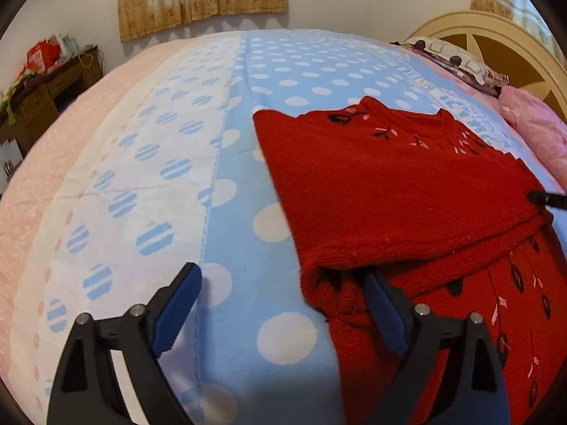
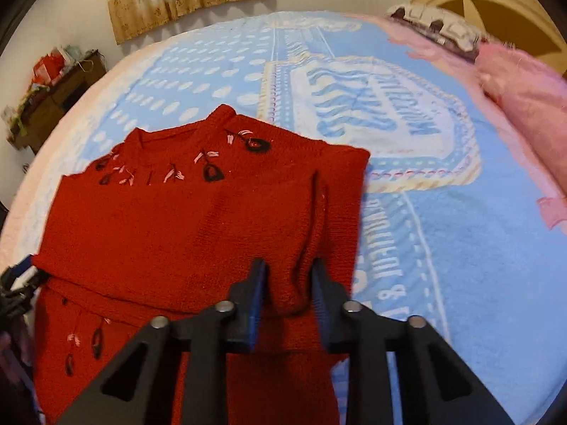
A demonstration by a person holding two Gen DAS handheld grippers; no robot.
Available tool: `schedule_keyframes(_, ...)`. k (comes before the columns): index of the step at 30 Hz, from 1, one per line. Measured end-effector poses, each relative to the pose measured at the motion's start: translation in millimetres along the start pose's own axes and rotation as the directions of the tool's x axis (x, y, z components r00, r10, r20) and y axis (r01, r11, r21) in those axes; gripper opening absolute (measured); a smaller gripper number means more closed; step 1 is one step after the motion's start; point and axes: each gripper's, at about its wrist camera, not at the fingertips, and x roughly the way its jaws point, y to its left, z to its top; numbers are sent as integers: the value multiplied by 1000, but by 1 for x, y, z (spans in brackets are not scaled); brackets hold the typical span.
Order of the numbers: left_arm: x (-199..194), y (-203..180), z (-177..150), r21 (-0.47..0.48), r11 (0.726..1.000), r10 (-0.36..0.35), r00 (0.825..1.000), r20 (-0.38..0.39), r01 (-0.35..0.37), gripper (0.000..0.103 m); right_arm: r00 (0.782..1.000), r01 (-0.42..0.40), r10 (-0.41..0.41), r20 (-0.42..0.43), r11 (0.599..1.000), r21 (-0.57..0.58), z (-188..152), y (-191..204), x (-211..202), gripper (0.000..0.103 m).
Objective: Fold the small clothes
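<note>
A small red knit sweater (image 1: 397,191) with black and pink embroidery lies on the blue blanket, its sleeves folded across the body; it also shows in the right wrist view (image 2: 184,226). My left gripper (image 1: 283,290) is wide open at the sweater's left edge, its right finger (image 1: 384,313) resting against the folded sleeve, its left finger over the blanket. My right gripper (image 2: 288,283) is partly open over the folded sleeve's edge, with a ridge of red knit between its fingers. Its tip shows at the right edge of the left wrist view (image 1: 545,200).
The bed carries a blue and white dotted blanket (image 1: 219,163) with a lettered panel (image 2: 372,120). Pink bedding (image 2: 524,99) and a patterned pillow (image 2: 436,24) lie by the cream headboard (image 1: 496,46). A cluttered wooden desk (image 1: 42,88) stands at the far left.
</note>
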Motion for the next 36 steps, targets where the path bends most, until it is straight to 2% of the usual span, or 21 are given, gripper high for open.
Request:
schedule_keyframes(1, 0, 3, 0, -14, 1000, -11, 1000, -4, 11, 95, 1000, 13, -13, 22, 1000, -4, -1, -1, -6, 14)
schedule_keyframes(3, 1, 6, -1, -31, 999, -24, 1000, -10, 24, 96, 999, 27, -27, 46, 1000, 3, -1, -4, -16, 11)
schedule_keyframes(8, 1, 4, -2, -24, 1000, -19, 1000, -8, 18, 97, 996, 73, -74, 40, 997, 25, -7, -14, -15, 10)
schedule_keyframes(14, 2, 5, -2, -25, 1000, -8, 1000, -13, 7, 100, 997, 65, -67, 23, 996, 56, -14, -23, -3, 10)
schedule_keyframes(16, 2, 8, -1, -39, 999, -12, 1000, -17, 11, 101, 999, 36, -38, 23, 996, 79, -14, -27, -5, 11)
schedule_keyframes(17, 1, 10, -1, -49, 999, -13, 1000, -19, 13, 101, 999, 31, -33, 24, 996, 81, -14, -27, -5, 12)
schedule_keyframes(20, -13, 14, -5, -71, 997, -26, 1000, -18, 24, 100, 998, 42, -45, 49, 997, 66, -14, -25, -21, 41)
schedule_keyframes(21, -25, 12, -9, -56, 998, -20, 1000, -9, 19, 100, 997, 37, -40, 63, 998, 60, -14, -24, -26, 55)
schedule_keyframes(22, -33, 9, -12, -36, 999, -3, 1000, 4, 3, 100, 995, 38, -42, 87, 998, 50, -13, -21, -33, 58)
schedule_keyframes(24, -54, 5, -15, 7, 1000, 5, 999, 51, -5, 99, 991, 47, -49, 123, 999, 23, -10, -11, -42, 58)
schedule_keyframes(26, -73, 1, -12, 29, 1000, -1, 995, 103, -2, 99, 989, 18, -17, 144, 1000, -5, -6, 0, -44, 58)
schedule_keyframes(28, -85, -3, 1, 29, 1000, 6, 985, 170, -11, 100, 992, -47, 51, 119, 998, -34, 0, 15, -36, 58)
schedule_keyframes(30, -81, -7, 14, 22, 1000, 16, 979, 205, -21, 102, 993, -70, 74, 91, 997, -40, 1, 25, -22, 58)
schedule_keyframes(33, -48, -10, 27, 9, 998, 60, 986, 155, -62, 102, 998, -39, 41, 44, 998, -46, -3, 27, -3, 58)
schedule_keyframes(35, -20, -10, 26, 16, 993, 111, 990, 92, -113, 102, 999, -36, 37, 6, 999, -37, -9, 22, 10, 58)
schedule_keyframes(36, -4, -7, 22, 24, 992, 126, 991, 52, -127, 102, 999, -33, 33, 18, 998, -46, -13, 19, 12, 58)
